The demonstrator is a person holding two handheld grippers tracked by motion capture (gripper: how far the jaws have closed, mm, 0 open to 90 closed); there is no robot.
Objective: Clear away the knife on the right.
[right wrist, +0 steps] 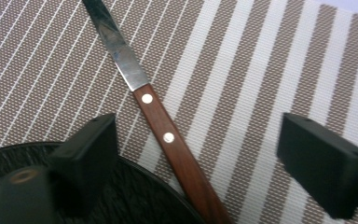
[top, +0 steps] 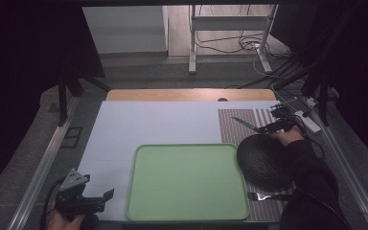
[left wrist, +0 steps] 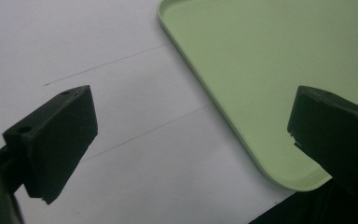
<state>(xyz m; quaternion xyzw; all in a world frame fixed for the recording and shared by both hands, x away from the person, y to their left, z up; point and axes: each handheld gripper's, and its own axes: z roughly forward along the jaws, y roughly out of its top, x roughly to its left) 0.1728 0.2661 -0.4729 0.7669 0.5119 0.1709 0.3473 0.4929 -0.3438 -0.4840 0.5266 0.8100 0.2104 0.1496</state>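
Pale sheeting covers my tabletop (top: pixel 124 134), with a striped mat (top: pixel 230 124) at its far right corner and a green tray (top: pixel 187 182) in the middle. On the mat lies the knife (right wrist: pixel 163 135): a narrow, worn steel blade pointing away from me and a reddish-brown wooden handle with two pale rivets. Its handle end runs toward the rim of the black plate (top: pixel 263 160), which sits on the mat just right of the tray; whether they touch I cannot tell. My right tool (right wrist: pixel 196 154) hovers over the handle with its jaws spread wide, one on each side, not pressing the wood. A fork (top: pixel 263 195) lies on the mat near the plate's near edge. Neither tray nor plate has anything in it. My left tool (top: pixel 106 195) rests near the tray's near left corner, jaws spread over bare sheeting.
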